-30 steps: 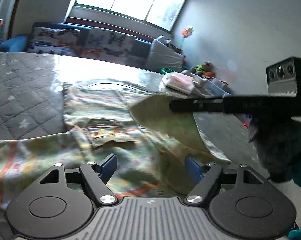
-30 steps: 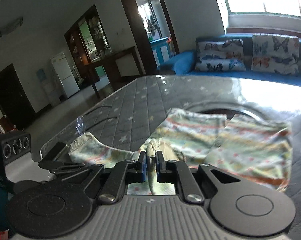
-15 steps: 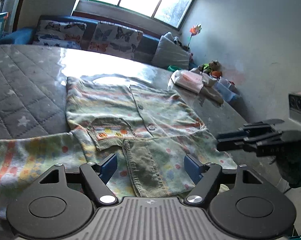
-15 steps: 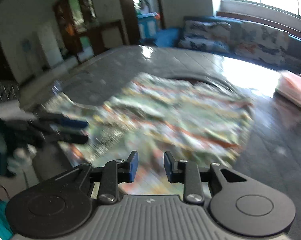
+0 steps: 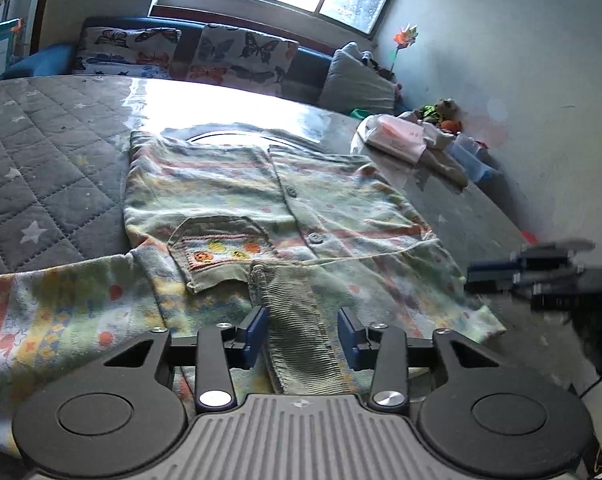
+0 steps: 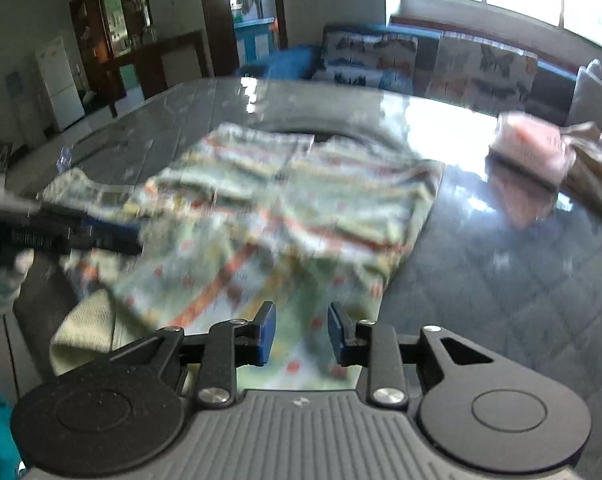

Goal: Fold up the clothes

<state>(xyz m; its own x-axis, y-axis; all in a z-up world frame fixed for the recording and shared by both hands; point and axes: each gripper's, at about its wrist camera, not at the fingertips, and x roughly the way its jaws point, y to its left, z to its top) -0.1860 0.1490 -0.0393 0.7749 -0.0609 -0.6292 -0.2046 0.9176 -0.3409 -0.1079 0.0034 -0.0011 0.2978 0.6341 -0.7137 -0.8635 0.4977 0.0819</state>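
Observation:
A pale green child's garment (image 5: pixel 229 188) with orange stripes, buttons and a corduroy pocket (image 5: pixel 221 248) lies spread on the grey quilted table (image 5: pixel 41 160). My left gripper (image 5: pixel 301 336) hovers at its near edge. Its jaws are closing, and a green corduroy band (image 5: pixel 297 312) lies between the pads without being pinched. In the right wrist view the garment (image 6: pixel 301 208) is blurred. My right gripper (image 6: pixel 301 332) is over the garment's near corner, its jaws opening with nothing between them. Each gripper shows blurred in the other's view: the right gripper (image 5: pixel 521 276) and the left gripper (image 6: pixel 101 232).
A folded pink and white pile (image 5: pixel 397 136) (image 6: pixel 529 144) sits at the table's far right, with beige cloth beside it. A sofa with butterfly cushions (image 5: pixel 241 52) runs behind the table. A white wall and small toys stand to the right.
The right gripper let go of the lifted garment flap, which now lies flat, and drew back to the right with its jaws apart. The left jaws narrowed around the corduroy band.

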